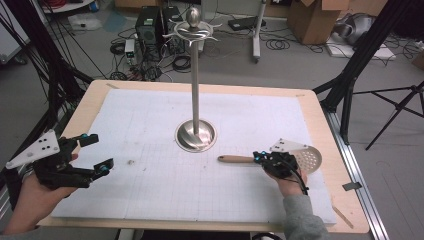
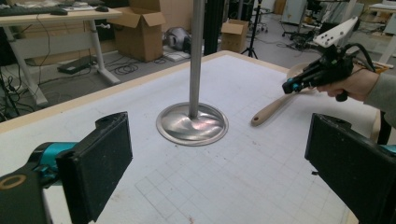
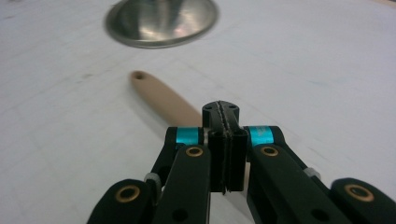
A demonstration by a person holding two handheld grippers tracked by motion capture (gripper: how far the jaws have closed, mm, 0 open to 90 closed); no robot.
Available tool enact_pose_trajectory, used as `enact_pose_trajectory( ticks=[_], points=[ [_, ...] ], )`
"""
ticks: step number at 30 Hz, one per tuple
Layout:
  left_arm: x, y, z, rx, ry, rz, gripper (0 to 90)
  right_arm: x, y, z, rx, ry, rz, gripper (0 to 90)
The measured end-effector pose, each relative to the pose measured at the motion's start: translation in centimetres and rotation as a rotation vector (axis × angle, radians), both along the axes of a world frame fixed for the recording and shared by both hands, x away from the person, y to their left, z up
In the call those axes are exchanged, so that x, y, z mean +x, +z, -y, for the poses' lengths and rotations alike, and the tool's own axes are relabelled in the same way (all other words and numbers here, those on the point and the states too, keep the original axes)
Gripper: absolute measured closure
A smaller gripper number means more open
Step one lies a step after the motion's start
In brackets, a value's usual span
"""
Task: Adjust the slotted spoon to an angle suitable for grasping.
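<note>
The right hand-held gripper (image 1: 261, 159) hovered over the skimmer (image 1: 280, 159) lying on the counter (image 1: 320, 120), its jaws pressed together above the wooden handle, not clearly gripping it. The left hand-held gripper (image 1: 97, 152) waited wide open and empty. Judging by the bare hooks, hanging the skimmer on the metal stand (image 1: 195, 90) was not yet begun.

**Table with white gridded mat, metal stand and slotted spoon**

A wooden table (image 1: 90, 102) is topped by a white gridded mat (image 1: 150, 135). A tall metal stand (image 1: 196, 135) rests on the mat, ahead of the right gripper (image 1: 260, 159). A wooden-handled slotted spoon (image 1: 237, 159) lies flat directly beneath that gripper, its handle end pointing towards the left gripper (image 1: 97, 152).
</note>
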State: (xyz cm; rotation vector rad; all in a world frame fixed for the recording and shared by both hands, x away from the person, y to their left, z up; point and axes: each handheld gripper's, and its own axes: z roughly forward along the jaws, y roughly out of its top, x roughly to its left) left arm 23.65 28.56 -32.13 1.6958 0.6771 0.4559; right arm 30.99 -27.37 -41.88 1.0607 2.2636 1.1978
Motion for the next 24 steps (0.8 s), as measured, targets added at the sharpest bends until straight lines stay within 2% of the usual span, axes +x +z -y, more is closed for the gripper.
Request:
enact_pose_trajectory(
  ticks=[4,5,6,7,9,13,24],
  points=[
    [0.0,0.0,0.2,0.003,-0.003,-0.001,7.7,-0.2,0.0,1.5,-0.021,-0.042,0.000,90.0],
    [0.0,0.0,0.4,0.003,-0.004,0.001,7.7,-0.3,0.0,2.5,-0.008,-0.077,0.004,90.0],
    [0.0,0.0,0.4,0.003,-0.004,0.001,7.7,-0.3,0.0,2.5,-0.008,-0.077,0.004,90.0],
    [0.0,0.0,0.5,0.006,-0.008,0.002,7.7,-0.3,-0.1,3.4,0.015,-0.098,0.001,90.0],
    [0.1,-0.1,0.6,0.010,-0.011,0.000,7.7,-0.2,-0.3,4.1,0.023,-0.103,-0.006,90.0],
    [0.2,-0.2,0.6,0.013,-0.013,-0.009,7.7,0.3,-0.8,4.6,0.011,-0.107,-0.039,90.0],
    [0.2,-0.3,0.7,0.012,-0.017,-0.013,7.7,1.4,-1.7,4.5,-0.049,-0.149,-0.087,90.0]
  ],
)
